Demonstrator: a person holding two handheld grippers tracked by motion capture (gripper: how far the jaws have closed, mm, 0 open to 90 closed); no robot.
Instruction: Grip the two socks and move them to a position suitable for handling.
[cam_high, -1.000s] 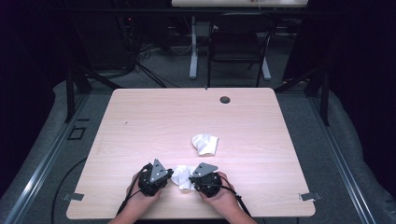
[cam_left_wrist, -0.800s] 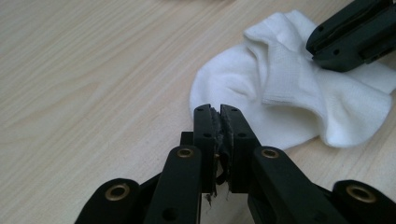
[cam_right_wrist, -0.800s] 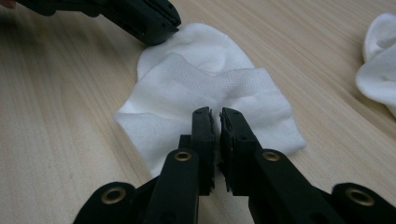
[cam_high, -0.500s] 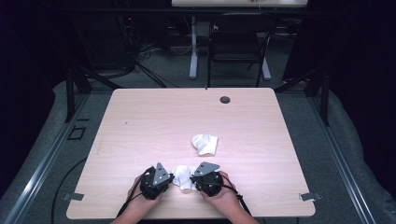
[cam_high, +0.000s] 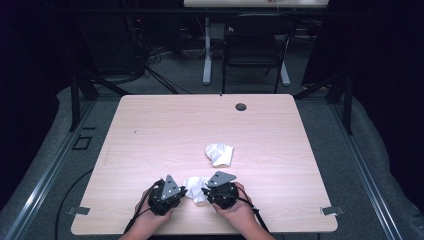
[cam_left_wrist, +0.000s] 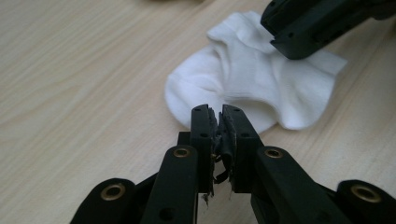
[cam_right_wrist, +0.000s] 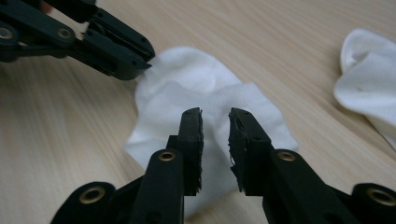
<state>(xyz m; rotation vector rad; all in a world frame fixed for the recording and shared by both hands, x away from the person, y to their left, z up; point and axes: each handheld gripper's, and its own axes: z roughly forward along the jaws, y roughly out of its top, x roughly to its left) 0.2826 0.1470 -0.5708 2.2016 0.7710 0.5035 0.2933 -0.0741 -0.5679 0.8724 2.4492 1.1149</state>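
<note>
A small white sock (cam_high: 196, 186) lies flat near the table's front edge, between my two grippers. My left gripper (cam_high: 167, 194) points at it from the left. Its jaws (cam_left_wrist: 219, 112) have just been opening and stand a narrow slit apart, with nothing between them, at the sock's (cam_left_wrist: 247, 79) near edge. My right gripper (cam_high: 222, 190) comes in from the right. Its jaws (cam_right_wrist: 215, 114) have just been opening too and stand apart over the sock (cam_right_wrist: 187, 79) without pressing it. A second white sock (cam_high: 220, 154) lies crumpled farther back.
The light wooden table (cam_high: 150, 130) has a round black cable hole (cam_high: 241, 106) near its far edge. A dark chair (cam_high: 255, 45) and a desk leg stand on the floor behind. Metal rails run along both sides of the table.
</note>
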